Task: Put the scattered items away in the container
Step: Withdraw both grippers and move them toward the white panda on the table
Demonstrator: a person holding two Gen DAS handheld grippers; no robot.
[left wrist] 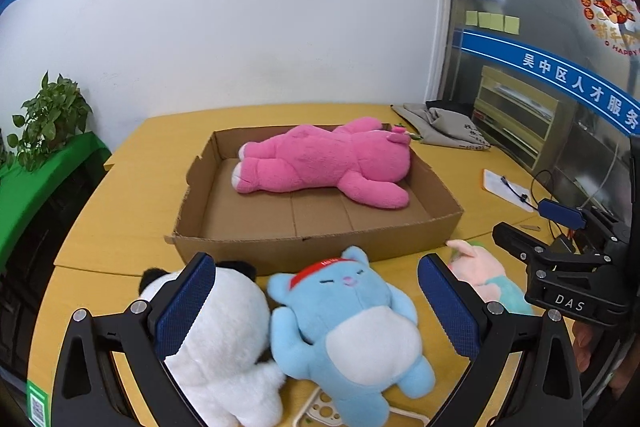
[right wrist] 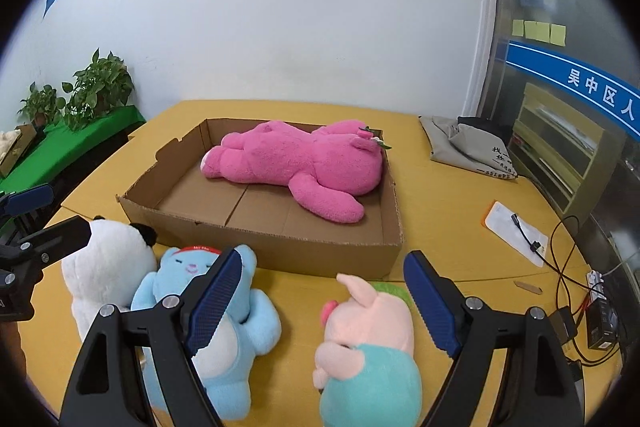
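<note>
**Two open grippers above plush toys in front of a cardboard box**

A shallow cardboard box (left wrist: 248, 247) sits on a yellow table (left wrist: 132, 195). Inside it, toward the far wall, a large pink plush bear (left wrist: 324, 163) lies on its side.

Three soft toys lie on the table just in front of the box's near wall: a white panda plush (left wrist: 224, 331) on the left, a blue plush bear (left wrist: 356, 323) with a red headband on its back in the middle, touching the panda, and a pink pig plush (right wrist: 368, 323) in teal clothing on the right.

The left gripper (left wrist: 318, 307) is spread wide and holds nothing; the blue bear shows between its blue pads. The right gripper (right wrist: 322, 307) is also wide and empty, with the pig showing between its fingers.

Farther right on the table lie a grey cloth bag (right wrist: 468, 147), a white card (right wrist: 516, 231) and black cables (right wrist: 560, 267). Potted plants (right wrist: 100, 87) stand on a green shelf at the left.
</note>
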